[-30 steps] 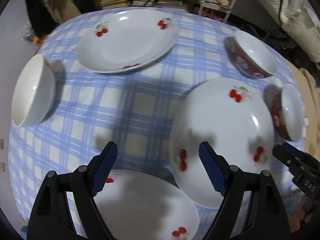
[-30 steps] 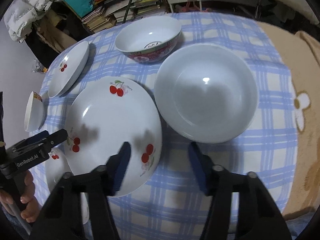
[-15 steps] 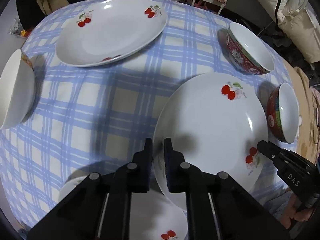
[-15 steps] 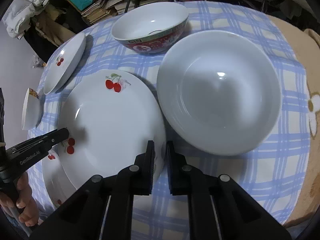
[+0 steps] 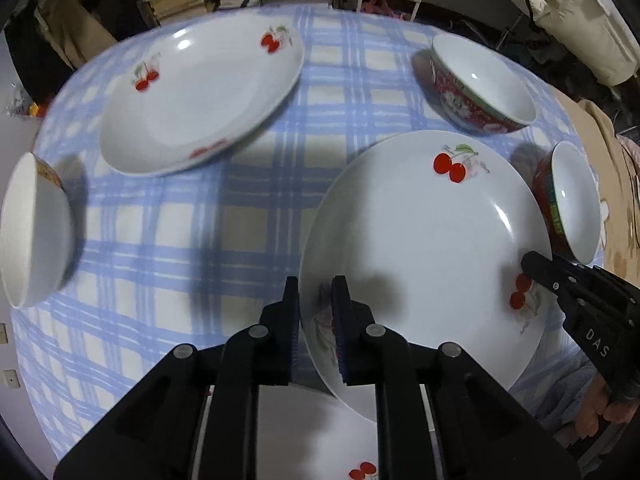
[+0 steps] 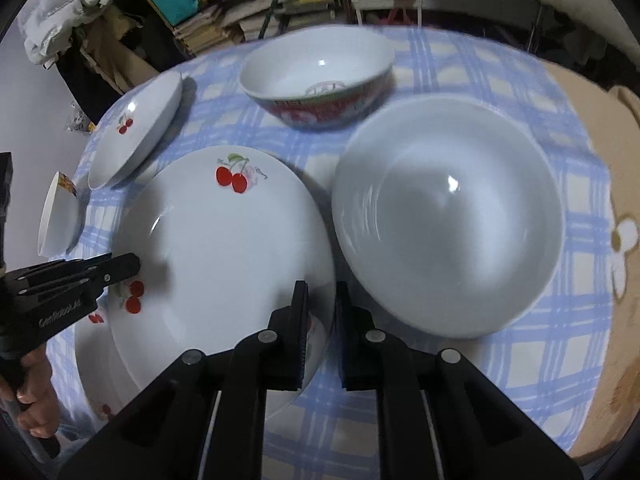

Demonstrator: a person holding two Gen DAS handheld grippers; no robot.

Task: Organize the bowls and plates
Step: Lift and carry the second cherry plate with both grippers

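The left gripper (image 5: 315, 320) and right gripper (image 6: 322, 320) each pinch opposite rims of the cherry-print plate (image 5: 420, 248), jaws nearly closed on it; a second cherry plate (image 5: 320, 436) lies beneath.

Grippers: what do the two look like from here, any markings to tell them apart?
Both are matte black plastic linkages with silver pivot pins and dark blue ribbed pads. The left gripper bears "GenRobot.AI" in white on its side; the right gripper shows "DAS". No cables or sleeves visible.
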